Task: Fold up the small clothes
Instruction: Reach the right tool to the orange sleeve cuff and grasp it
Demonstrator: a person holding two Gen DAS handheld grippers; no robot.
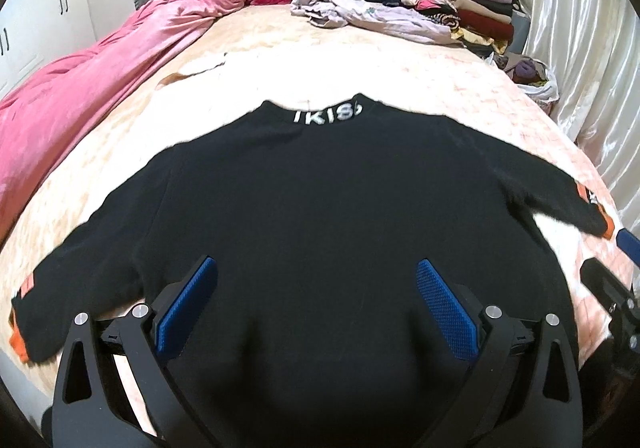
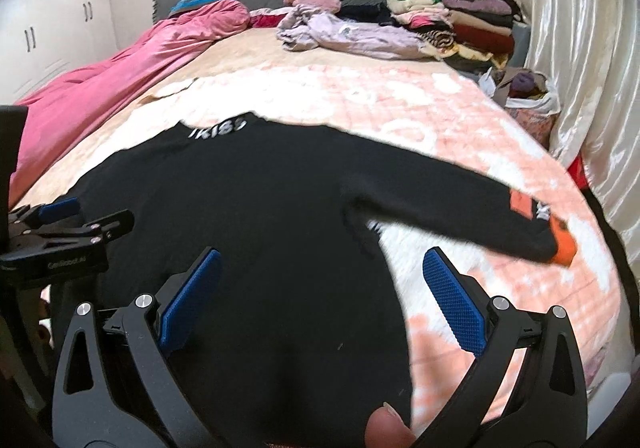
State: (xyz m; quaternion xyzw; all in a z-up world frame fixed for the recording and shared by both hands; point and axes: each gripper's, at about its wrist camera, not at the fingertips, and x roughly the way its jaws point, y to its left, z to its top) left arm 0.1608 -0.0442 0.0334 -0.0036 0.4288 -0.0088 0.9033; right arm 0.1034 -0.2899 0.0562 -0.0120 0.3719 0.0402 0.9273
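Note:
A black sweater [image 1: 320, 199] with white lettering on its collar and orange cuffs lies flat on the bed, both sleeves spread out. It also shows in the right wrist view [image 2: 248, 215]. My left gripper [image 1: 316, 280] is open and empty over the sweater's lower middle. My right gripper [image 2: 320, 272] is open and empty over the sweater's lower right edge, below the right sleeve [image 2: 460, 207]. The left gripper shows at the left edge of the right wrist view [image 2: 60, 232].
The bed [image 1: 360, 63] has a peach patterned cover. A pink duvet [image 1: 100, 79] lies along the left side. A crumpled lilac garment [image 1: 360, 13] and stacks of folded clothes [image 1: 460, 3] sit at the head. A bag of clothes [image 1: 532, 77] and white curtains [image 1: 592, 47] stand at right.

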